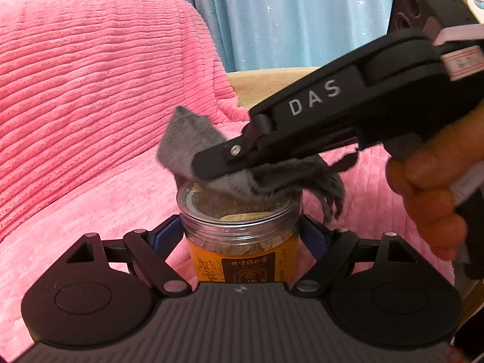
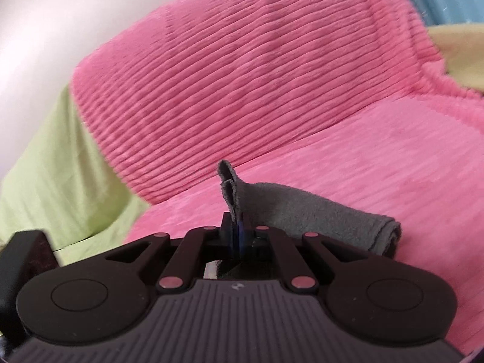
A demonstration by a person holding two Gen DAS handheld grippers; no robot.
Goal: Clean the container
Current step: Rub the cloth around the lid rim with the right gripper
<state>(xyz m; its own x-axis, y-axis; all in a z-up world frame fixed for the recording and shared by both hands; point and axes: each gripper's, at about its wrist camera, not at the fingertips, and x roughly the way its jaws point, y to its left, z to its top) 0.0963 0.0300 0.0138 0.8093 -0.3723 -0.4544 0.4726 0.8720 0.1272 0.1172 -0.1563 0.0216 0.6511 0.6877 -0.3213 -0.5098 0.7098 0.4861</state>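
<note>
Left wrist view: clear jar (image 1: 240, 230), orange label, tan contents, is clamped upright by left gripper (image 1: 242, 233) over pink blanket (image 1: 90, 90). Grey cloth (image 1: 193, 148), pinched in right gripper (image 1: 211, 166), is pressed on its lid.

Under my jaws spreads a pink ribbed plush blanket (image 1: 90, 90), draped over a seat and its backrest; a green cover (image 2: 51, 163) lies beside it.
</note>
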